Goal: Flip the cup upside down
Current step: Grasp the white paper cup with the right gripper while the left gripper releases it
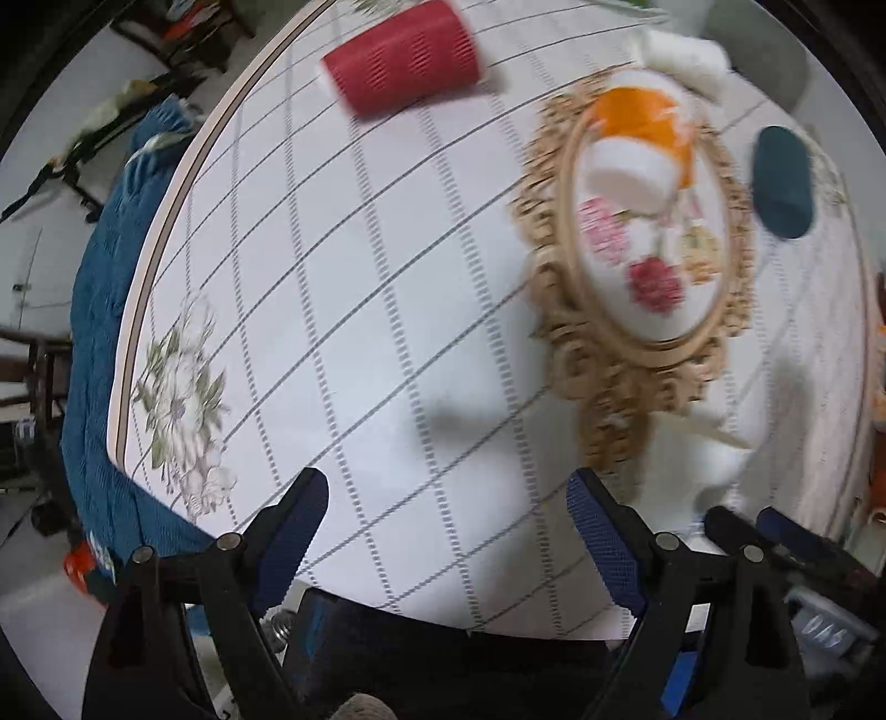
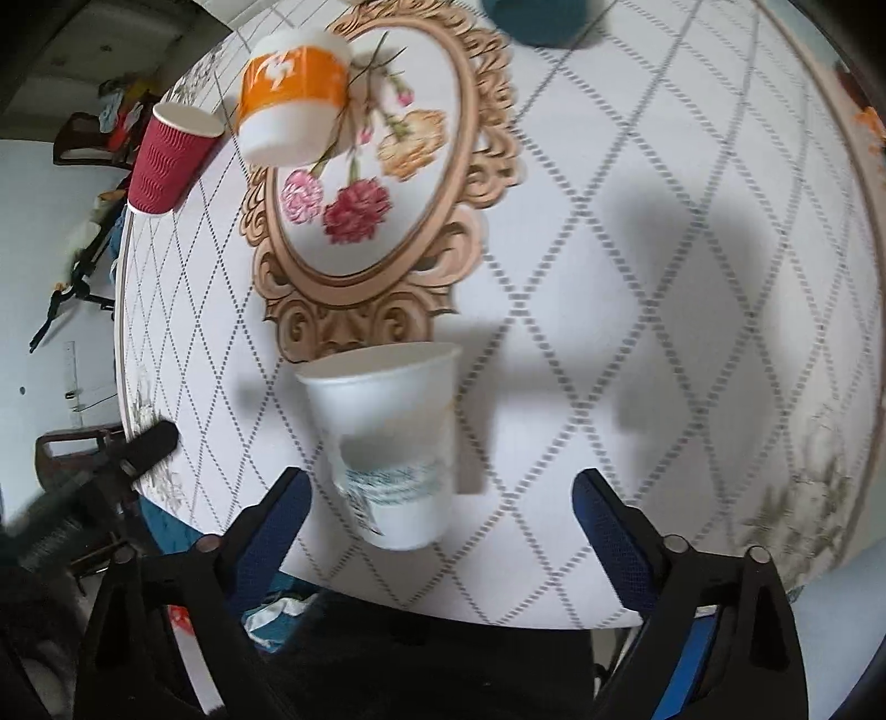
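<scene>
A white paper cup (image 2: 390, 437) with a printed label stands upright on the round table, just ahead of my right gripper (image 2: 443, 515), which is open with the cup between and slightly beyond its blue fingers (image 2: 606, 531), not touching. The same cup shows blurred at the lower right in the left wrist view (image 1: 703, 459). My left gripper (image 1: 448, 526) is open and empty above the tablecloth. A red ribbed cup (image 2: 169, 160) (image 1: 404, 58), an orange-and-white cup (image 2: 290, 97) (image 1: 642, 144) and a dark teal cup (image 1: 783, 183) (image 2: 534, 19) stand farther off.
The round table (image 2: 692, 277) has a white diamond-pattern cloth with a gold-framed flower print (image 2: 365, 183) in its middle. A blue cloth (image 1: 105, 310) hangs off the left edge. My left gripper's black tip (image 2: 149, 443) shows at the table's left rim.
</scene>
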`<state>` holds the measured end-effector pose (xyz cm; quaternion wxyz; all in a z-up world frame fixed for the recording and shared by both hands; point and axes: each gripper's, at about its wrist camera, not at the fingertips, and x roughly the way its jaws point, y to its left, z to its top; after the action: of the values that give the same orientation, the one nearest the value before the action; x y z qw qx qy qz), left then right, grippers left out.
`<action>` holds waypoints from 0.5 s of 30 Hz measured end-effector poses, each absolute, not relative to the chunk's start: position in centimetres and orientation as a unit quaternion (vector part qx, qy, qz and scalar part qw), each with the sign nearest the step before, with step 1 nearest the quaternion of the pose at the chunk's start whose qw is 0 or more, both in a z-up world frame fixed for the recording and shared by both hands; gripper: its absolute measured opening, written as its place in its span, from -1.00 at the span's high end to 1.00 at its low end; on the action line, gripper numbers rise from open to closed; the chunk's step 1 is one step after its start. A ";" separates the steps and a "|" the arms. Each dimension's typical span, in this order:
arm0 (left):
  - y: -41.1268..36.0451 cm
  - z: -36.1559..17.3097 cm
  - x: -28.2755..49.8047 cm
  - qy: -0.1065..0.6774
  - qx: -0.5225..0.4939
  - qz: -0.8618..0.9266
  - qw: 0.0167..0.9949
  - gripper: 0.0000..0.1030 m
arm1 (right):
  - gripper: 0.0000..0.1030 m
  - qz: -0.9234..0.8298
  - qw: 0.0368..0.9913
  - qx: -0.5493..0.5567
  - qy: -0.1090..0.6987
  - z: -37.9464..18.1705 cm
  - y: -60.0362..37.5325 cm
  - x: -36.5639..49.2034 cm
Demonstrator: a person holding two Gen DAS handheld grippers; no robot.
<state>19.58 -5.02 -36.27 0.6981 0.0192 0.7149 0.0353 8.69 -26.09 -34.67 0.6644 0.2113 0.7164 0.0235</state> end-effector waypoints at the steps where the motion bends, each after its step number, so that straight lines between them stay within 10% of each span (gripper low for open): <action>1: -4.8 -36.9 19.7 0.716 0.020 0.039 0.697 -0.71 | -0.64 0.024 0.663 0.213 0.718 -34.8 -25.8 8.7; 7: -3.2 -37.8 19.3 0.718 0.016 0.035 0.695 -0.71 | -0.22 0.018 0.663 0.201 0.721 -35.2 -24.9 8.8; 15: -3.1 -37.9 19.4 0.715 0.024 0.016 0.698 -0.71 | -0.16 0.011 0.667 0.182 0.722 -34.6 -23.8 9.3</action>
<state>19.41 -3.10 -37.89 0.6984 0.0242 0.7151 0.0159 9.26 -23.84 -34.63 0.6673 0.1816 0.7222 0.0106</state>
